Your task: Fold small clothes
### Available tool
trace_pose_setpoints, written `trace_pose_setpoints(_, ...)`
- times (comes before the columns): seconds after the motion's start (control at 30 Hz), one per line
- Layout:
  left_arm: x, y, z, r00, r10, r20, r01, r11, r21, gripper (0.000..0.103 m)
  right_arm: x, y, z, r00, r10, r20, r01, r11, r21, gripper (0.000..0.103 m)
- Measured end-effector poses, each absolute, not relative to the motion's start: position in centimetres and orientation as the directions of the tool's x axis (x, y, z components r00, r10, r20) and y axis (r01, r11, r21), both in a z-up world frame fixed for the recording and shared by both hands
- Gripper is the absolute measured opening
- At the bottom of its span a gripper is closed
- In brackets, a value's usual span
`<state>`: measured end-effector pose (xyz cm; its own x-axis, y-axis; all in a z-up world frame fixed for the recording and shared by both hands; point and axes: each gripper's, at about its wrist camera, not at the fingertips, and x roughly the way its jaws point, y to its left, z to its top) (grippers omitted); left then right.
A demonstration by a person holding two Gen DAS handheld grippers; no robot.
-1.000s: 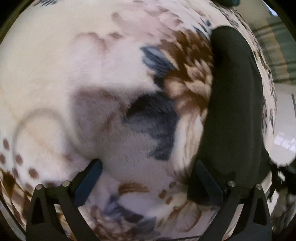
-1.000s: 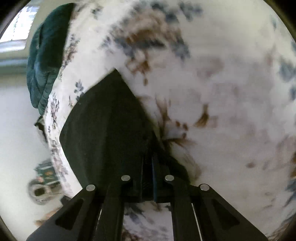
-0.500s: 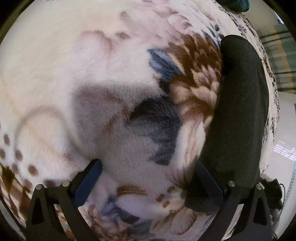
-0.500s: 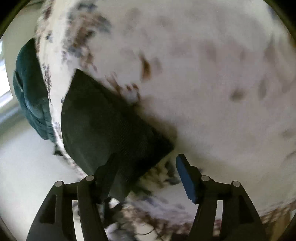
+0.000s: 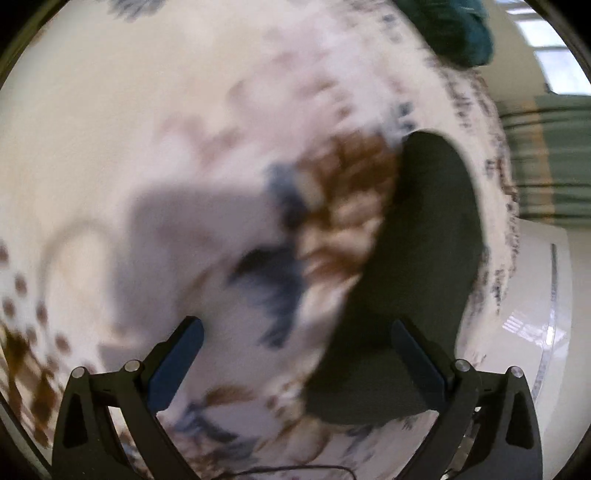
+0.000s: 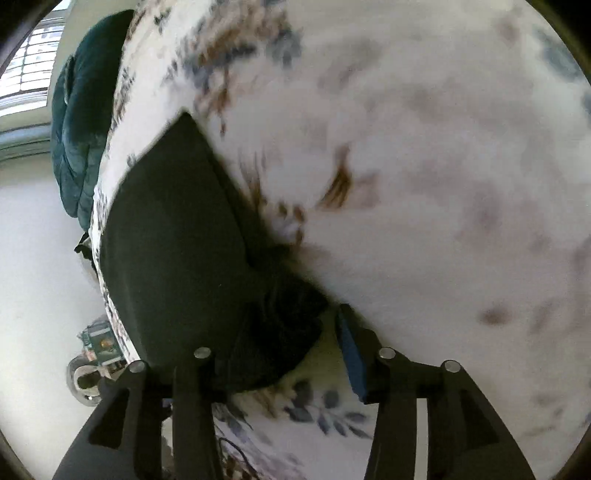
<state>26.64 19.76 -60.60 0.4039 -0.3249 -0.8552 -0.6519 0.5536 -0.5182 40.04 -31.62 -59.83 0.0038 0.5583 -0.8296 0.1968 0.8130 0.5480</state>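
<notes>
A small dark green-black garment (image 5: pixel 417 266) lies folded on a fluffy white blanket with brown and blue flowers (image 5: pixel 184 147). In the left wrist view it is at the right. My left gripper (image 5: pixel 295 347) is open, and its right finger sits over the garment's near end. In the right wrist view the garment (image 6: pixel 173 236) lies at the left, with a bunched corner near the fingers. My right gripper (image 6: pixel 295 332) is open, with its jaws on either side of that corner. The left finger is mostly hidden behind the cloth.
A teal quilted cover (image 6: pixel 77 129) lies at the far edge of the bed, also seen in the left wrist view (image 5: pixel 454 29). The bed edge drops to a pale floor (image 6: pixel 33 258). A small round object (image 6: pixel 92 362) stands on the floor.
My right gripper has let go of the garment and opened, then swung back toward its corner. My left gripper has drawn back a little, still open. Both views are blurred by motion.
</notes>
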Motion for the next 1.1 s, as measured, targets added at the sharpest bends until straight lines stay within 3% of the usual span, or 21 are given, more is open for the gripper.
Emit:
trace_pose_setpoints(0.17,32.9,18.7,-60.4,0.433,-0.325,-0.841,-0.509,0.682,-0.526,0.103,46.1,-29.5,-56.9,0.011,0.624,-0.781,0.054,0.780,0.624,0.070)
trace_pose_setpoints(0.33,37.8,17.4,-63.4,0.402,-0.418,-0.815,-0.417,0.708,-0.569,0.103,50.8,-25.7,-64.8,-0.250,0.707,-0.662,0.063,0.694,0.717,0.070)
trace_pose_setpoints(0.5,38.3,17.3,-63.2,0.416,-0.447,-0.792,-0.362,0.717,-0.595,0.103,51.9,-23.2,-65.0,-0.354,0.803,-0.479,0.045,0.526,0.849,0.074)
trace_pose_setpoints(0.7,38.5,17.3,-62.6,0.469,-0.509,-0.722,-0.339,0.650,-0.680,0.102,51.8,-18.3,-65.3,-0.438,0.797,-0.416,0.004,0.465,0.885,0.074)
trace_pose_setpoints(0.73,38.8,17.0,-62.3,0.485,-0.539,-0.689,-0.321,0.623,-0.714,0.097,51.9,-17.5,-65.2,-0.439,0.797,-0.415,-0.005,0.460,0.888,0.074)
trace_pose_setpoints(0.8,39.6,16.1,-62.1,0.464,-0.560,-0.687,-0.310,0.624,-0.718,0.063,52.1,-16.5,-65.1,-0.430,0.798,-0.423,-0.009,0.464,0.886,0.069)
trace_pose_setpoints(0.83,39.9,15.8,-62.0,0.444,-0.545,-0.711,-0.312,0.650,-0.693,0.036,51.1,-15.6,-65.6,-0.426,0.793,-0.435,-0.013,0.476,0.879,0.060)
trace_pose_setpoints(0.93,40.4,16.2,-61.5,0.436,-0.567,-0.699,-0.313,0.632,-0.708,0.026,50.6,-16.6,-65.4,-0.391,0.781,-0.488,-0.027,0.520,0.854,0.033)
trace_pose_setpoints(1.1,41.7,16.1,-58.6,0.420,-0.593,-0.687,-0.265,0.644,-0.718,0.023,50.2,-16.3,-63.2,-0.303,0.786,-0.538,-0.029,0.557,0.830,0.024)
